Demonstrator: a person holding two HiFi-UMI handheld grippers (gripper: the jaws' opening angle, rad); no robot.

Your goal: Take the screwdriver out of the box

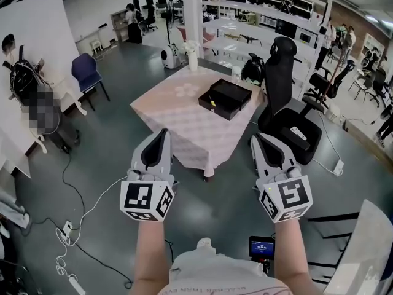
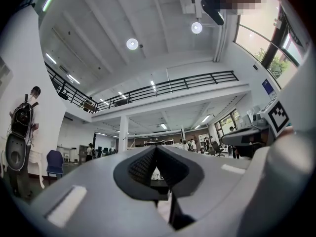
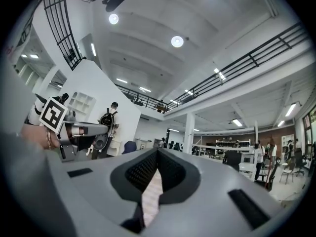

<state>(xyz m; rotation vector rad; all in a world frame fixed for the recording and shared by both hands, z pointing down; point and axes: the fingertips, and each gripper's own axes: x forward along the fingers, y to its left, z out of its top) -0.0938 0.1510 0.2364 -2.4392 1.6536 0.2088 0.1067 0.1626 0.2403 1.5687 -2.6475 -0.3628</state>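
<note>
An open black box (image 1: 225,98) rests on the right part of a table with a pale pink cloth (image 1: 178,125), some way ahead of me in the head view. A small yellow-tipped thing (image 1: 212,102) lies at the box's left end; it is too small to tell as the screwdriver. My left gripper (image 1: 163,132) and right gripper (image 1: 255,137) are held side by side above the floor, short of the table's near corner, both pointing at it. Each is shut with nothing held. In the left gripper view the left gripper's (image 2: 156,149) tips meet; the right gripper (image 3: 158,152) looks the same in its own view.
A black office chair (image 1: 288,115) stands against the table's right side. A blue chair (image 1: 86,72) and a person with a backpack (image 1: 21,78) are at the left. White cables and a power strip (image 1: 70,232) lie on the floor at the lower left. A white pillar (image 1: 192,17) rises behind the table.
</note>
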